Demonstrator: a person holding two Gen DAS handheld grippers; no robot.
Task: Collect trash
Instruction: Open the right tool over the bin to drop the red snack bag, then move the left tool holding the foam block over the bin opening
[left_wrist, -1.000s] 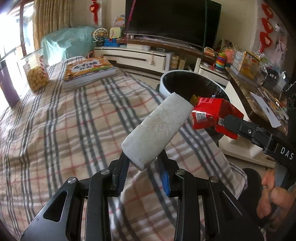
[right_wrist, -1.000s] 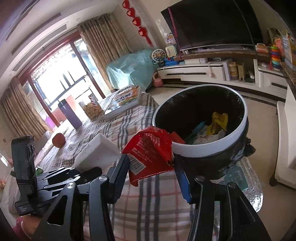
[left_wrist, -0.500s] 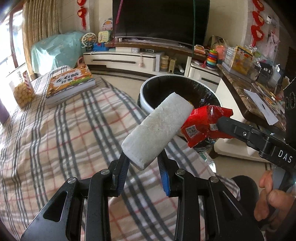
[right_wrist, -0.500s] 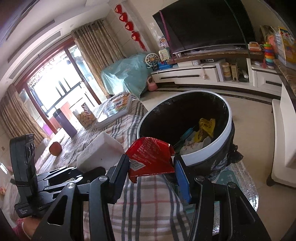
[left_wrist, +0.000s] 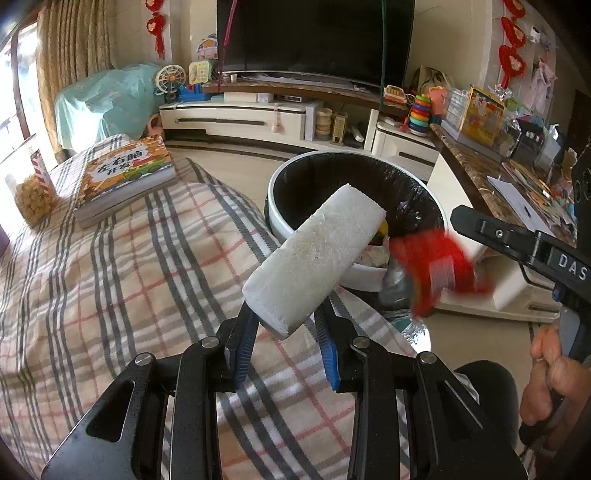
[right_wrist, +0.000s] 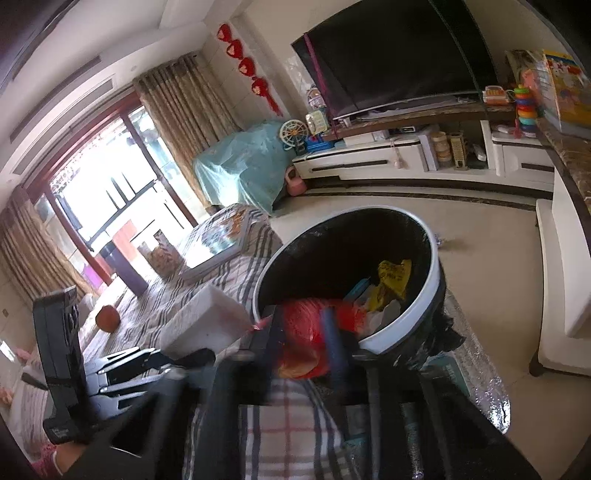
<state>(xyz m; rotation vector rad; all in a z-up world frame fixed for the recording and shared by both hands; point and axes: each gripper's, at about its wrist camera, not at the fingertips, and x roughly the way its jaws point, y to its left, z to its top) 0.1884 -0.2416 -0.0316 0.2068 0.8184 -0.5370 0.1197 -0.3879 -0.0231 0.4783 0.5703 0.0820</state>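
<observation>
My left gripper is shut on a white foam block and holds it up over the plaid table edge, pointing at the black-lined trash bin. The block also shows in the right wrist view. The red snack wrapper is a motion-blurred smear below the right gripper's finger, at the bin's near rim. In the right wrist view the wrapper sits blurred between the fingers of my right gripper; whether they still grip it is unclear. The bin holds yellow and white trash.
A plaid cloth covers the table. A picture book and a snack jar lie at its far left. A TV stand lines the back wall. A cluttered counter runs along the right.
Both grippers have moved closer to the bin. The red wrapper has dropped fast from beside the foam block to the bin's near rim and is now blurred. The foam block stays gripped.
</observation>
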